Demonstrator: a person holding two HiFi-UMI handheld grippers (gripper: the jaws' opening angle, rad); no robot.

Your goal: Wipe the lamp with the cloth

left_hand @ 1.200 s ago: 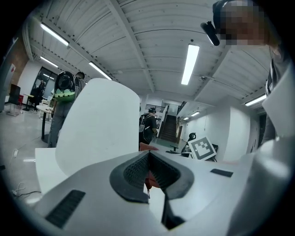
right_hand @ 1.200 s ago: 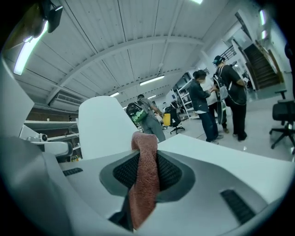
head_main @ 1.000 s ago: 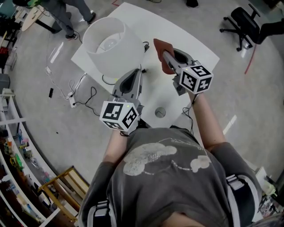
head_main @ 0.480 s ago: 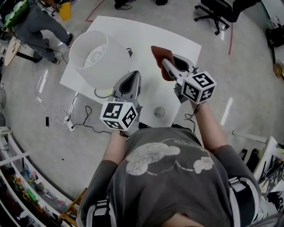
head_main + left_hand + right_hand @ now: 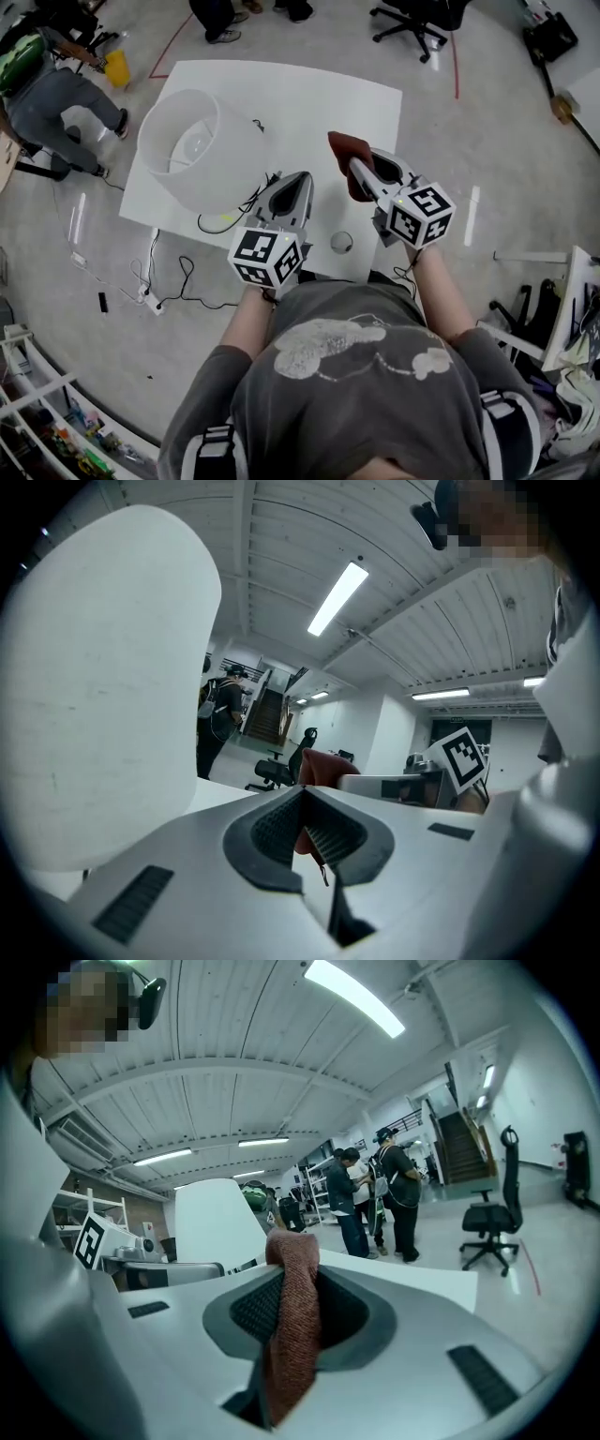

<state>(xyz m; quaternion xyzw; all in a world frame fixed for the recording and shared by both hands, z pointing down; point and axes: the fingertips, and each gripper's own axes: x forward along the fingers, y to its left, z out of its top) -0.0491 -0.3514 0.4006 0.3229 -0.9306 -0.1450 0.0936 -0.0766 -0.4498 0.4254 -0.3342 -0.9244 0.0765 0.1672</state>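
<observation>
My right tongs [image 5: 358,169] pinch nubby rust-red cloth [image 5: 343,148] in a folded strip, held above flat white table [image 5: 319,94]. My left tongs [image 5: 300,180] pressed together, empty, beside smooth white drum-shaped lamp [image 5: 197,150].

One lamp [image 5: 202,150], one cloth [image 5: 345,148] and one table [image 5: 328,94] are counted. Two grippers are seen, the left gripper [image 5: 298,183] and the right gripper [image 5: 360,171]. One office chair [image 5: 412,19] and one yellow bucket [image 5: 117,67] are counted on the floor, and one round disc [image 5: 342,242] on the table.
</observation>
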